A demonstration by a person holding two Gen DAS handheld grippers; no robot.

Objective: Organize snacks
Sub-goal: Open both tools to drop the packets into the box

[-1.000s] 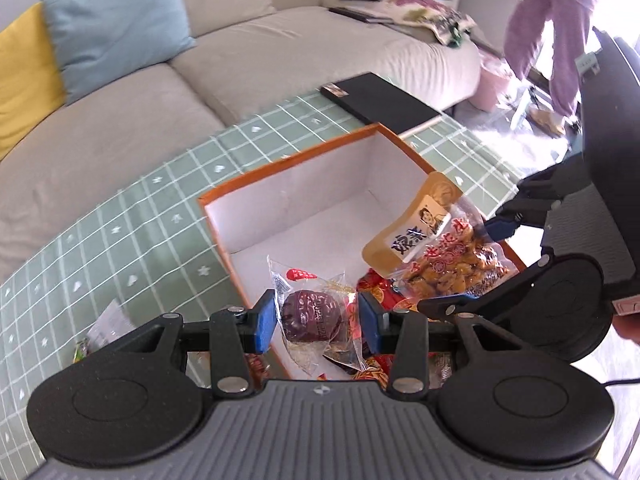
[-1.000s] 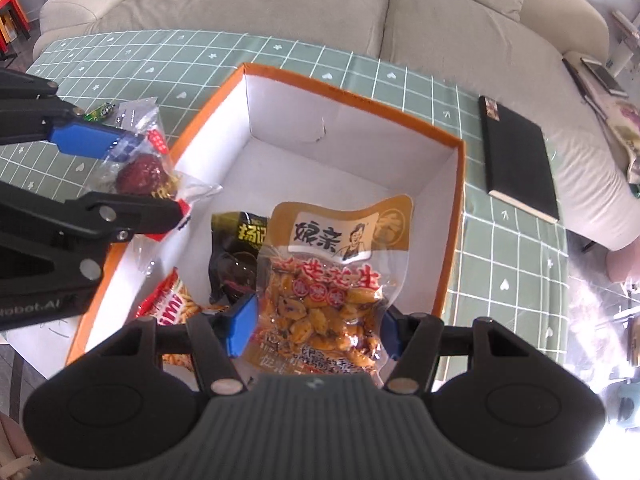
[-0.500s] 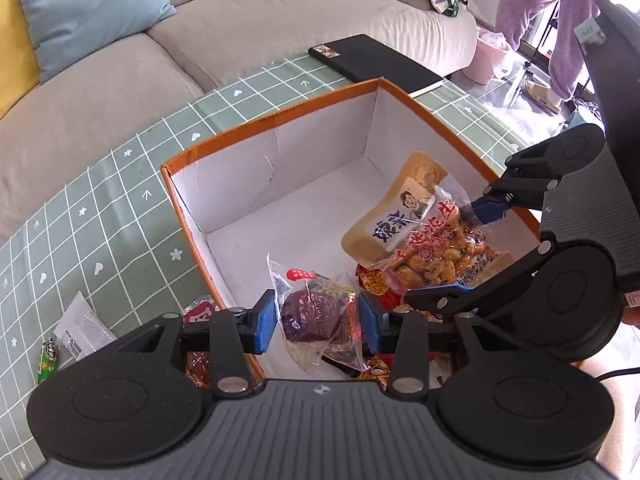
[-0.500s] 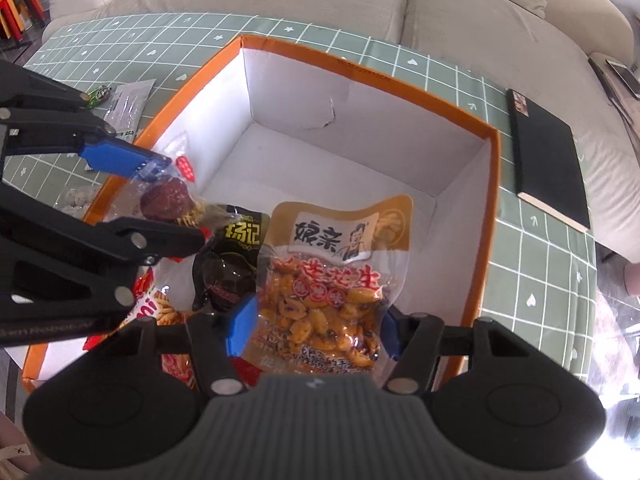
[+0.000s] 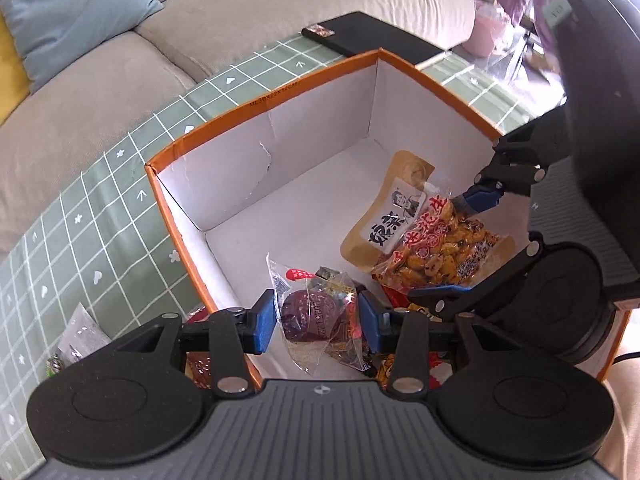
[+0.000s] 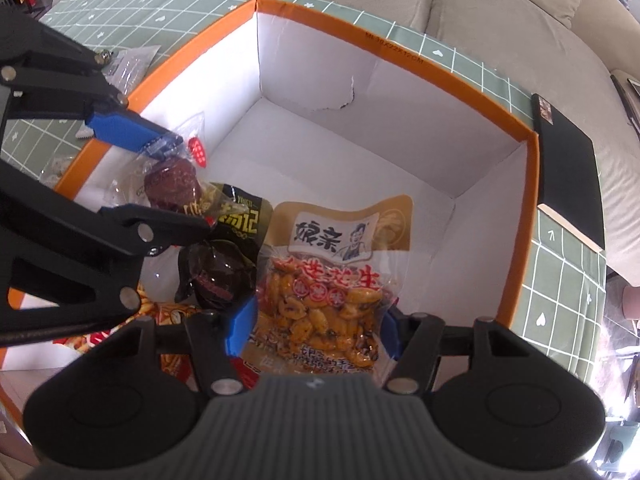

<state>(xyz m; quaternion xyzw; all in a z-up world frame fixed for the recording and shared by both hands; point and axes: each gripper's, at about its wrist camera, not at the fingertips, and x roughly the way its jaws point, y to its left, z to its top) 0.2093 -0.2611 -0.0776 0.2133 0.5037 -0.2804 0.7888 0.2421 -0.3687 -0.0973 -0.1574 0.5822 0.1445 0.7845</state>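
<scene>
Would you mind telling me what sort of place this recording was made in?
Most likely a home living room: a beige sofa with a blue cushion stands behind a low table under a green checked cloth, where snacks go into an orange box.

each handheld gripper, the left gripper [image 5: 318,322] and the right gripper [image 6: 312,326], has a ribbed grey body, two round black discs, black linkage arms with silver screws, and blue pads [image 5: 265,321] on its fingertips.
</scene>
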